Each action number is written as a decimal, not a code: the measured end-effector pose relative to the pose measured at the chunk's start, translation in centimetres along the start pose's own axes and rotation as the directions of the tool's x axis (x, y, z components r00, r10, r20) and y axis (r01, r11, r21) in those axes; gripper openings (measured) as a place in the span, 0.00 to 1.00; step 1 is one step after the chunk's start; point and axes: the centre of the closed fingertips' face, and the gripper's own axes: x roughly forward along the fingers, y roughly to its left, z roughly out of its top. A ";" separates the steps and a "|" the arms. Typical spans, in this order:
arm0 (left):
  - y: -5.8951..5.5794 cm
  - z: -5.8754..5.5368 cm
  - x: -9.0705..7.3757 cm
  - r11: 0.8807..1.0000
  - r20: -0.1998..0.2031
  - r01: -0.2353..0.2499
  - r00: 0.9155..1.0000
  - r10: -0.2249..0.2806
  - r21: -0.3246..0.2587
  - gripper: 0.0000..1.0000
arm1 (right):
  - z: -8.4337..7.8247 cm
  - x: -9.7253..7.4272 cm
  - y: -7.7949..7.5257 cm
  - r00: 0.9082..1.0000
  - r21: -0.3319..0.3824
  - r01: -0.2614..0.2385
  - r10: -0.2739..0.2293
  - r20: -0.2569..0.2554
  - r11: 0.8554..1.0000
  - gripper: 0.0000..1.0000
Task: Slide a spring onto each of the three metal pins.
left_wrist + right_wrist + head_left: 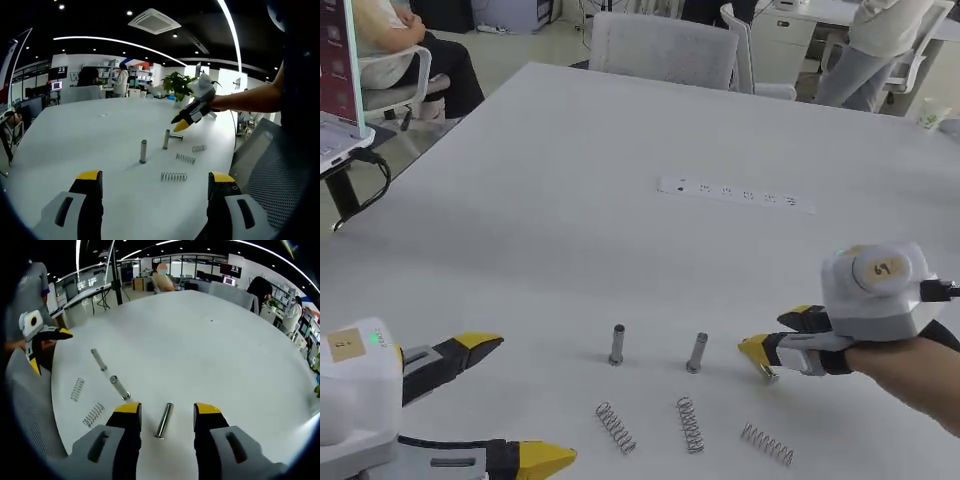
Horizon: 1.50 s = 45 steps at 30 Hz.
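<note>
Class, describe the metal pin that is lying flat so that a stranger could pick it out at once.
On the big white table, find the right gripper. The pin lies on the tabletop between that gripper's open jaws. It is the one lying flat, while the other two pins stand upright.

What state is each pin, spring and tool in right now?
Left tool: open, empty.
Right tool: open, gripping nothing.
Left pin: upright, bare.
Middle pin: upright, bare.
Right pin: lying flat between right tool's jaws.
Three springs: loose on table.
</note>
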 end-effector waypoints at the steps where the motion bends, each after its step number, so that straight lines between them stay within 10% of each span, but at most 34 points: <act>1: 0.0 0.0 0.0 1.000 0.000 0.001 1.000 -0.001 -0.001 0.84 | -0.1 0.1 -0.1 1.000 0.006 0.007 -0.007 -0.012 1.000 0.38; 45: 0.5 -0.2 -0.3 1.000 0.011 -0.011 1.000 0.012 -0.027 0.80 | -2.1 3.3 -0.4 0.969 0.025 0.064 -0.056 -0.241 0.998 0.13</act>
